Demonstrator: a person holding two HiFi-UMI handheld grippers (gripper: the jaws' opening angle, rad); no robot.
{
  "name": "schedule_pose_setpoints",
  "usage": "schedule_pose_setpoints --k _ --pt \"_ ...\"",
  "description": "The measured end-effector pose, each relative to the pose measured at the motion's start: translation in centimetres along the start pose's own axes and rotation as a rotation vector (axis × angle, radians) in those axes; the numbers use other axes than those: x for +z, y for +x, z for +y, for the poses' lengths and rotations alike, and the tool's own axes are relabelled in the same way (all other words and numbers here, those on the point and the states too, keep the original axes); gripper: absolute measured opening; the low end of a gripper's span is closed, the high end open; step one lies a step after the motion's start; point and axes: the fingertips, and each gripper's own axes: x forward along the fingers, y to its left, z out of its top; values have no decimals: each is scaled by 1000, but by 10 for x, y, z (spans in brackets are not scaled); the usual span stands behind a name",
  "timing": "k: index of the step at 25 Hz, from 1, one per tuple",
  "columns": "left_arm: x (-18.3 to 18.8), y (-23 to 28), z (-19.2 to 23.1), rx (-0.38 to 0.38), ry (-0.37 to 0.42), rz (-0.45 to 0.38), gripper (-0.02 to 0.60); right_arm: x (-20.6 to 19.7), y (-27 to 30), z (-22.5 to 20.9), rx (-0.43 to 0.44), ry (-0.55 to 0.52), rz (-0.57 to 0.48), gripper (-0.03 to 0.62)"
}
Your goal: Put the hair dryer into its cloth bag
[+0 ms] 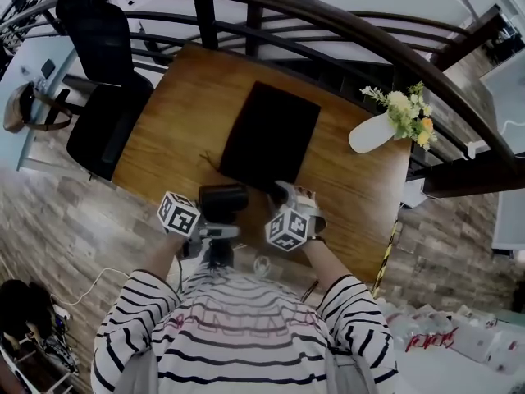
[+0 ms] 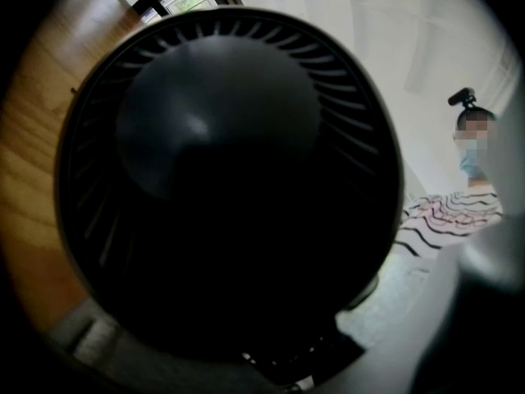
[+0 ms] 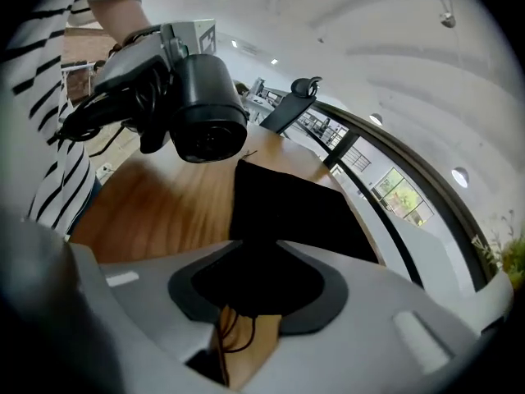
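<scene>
On the wooden table (image 1: 180,121) the black cloth bag (image 1: 271,134) lies flat. Roughly level, the left gripper (image 1: 217,233) clamps the black hair dryer (image 1: 223,199) by its handle near the bag's front edge. The right gripper (image 1: 284,190) tilts downward, jaws apart around that edge.

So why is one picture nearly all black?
Left gripper view: the hair dryer fills the picture up close, so it's dark, with one small glare spot. Right gripper view: the railing looks bent, fisheye style, and the edges blur. Head view: fairly sharp.

Black-and-white striped long-sleeved top (image 1: 246,335); pale grey right claw (image 3: 256,281) with dark pads (image 3: 330,295); black-and-white square-marker cubes (image 1: 179,213).
</scene>
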Motion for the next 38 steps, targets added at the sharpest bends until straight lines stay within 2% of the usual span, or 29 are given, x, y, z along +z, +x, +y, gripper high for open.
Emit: schedule_pose_setpoints --k 4,11,18,21,24,27,29,31,36,38 --pt "-2 -6 3 -16 -11 22 282 2 6 -5 5 27 3 18" --pt "0 3 6 -59 -12 67 282 15 -5 -17 75 301 -82 14" --pt "0 36 9 -132 -26 153 282 27 -22 -34 126 500 -173 14" --pt "5 47 10 -146 -33 157 283 31 -27 -40 134 531 -188 14" --pt "23 52 14 -138 -46 81 282 32 -30 -42 138 555 -200 14" --pt "42 53 24 -130 -92 -4 282 35 -33 -43 146 577 -213 14" --pt "48 54 26 -148 -125 -26 282 39 -34 -43 151 591 -220 14" --pt "48 57 22 -173 -136 -15 282 43 -36 -46 153 608 -229 14" --pt "33 71 16 -202 -123 73 282 59 -37 -49 164 617 -259 14" --pt "34 75 16 -216 -135 76 284 62 -38 -46 170 605 -261 14"
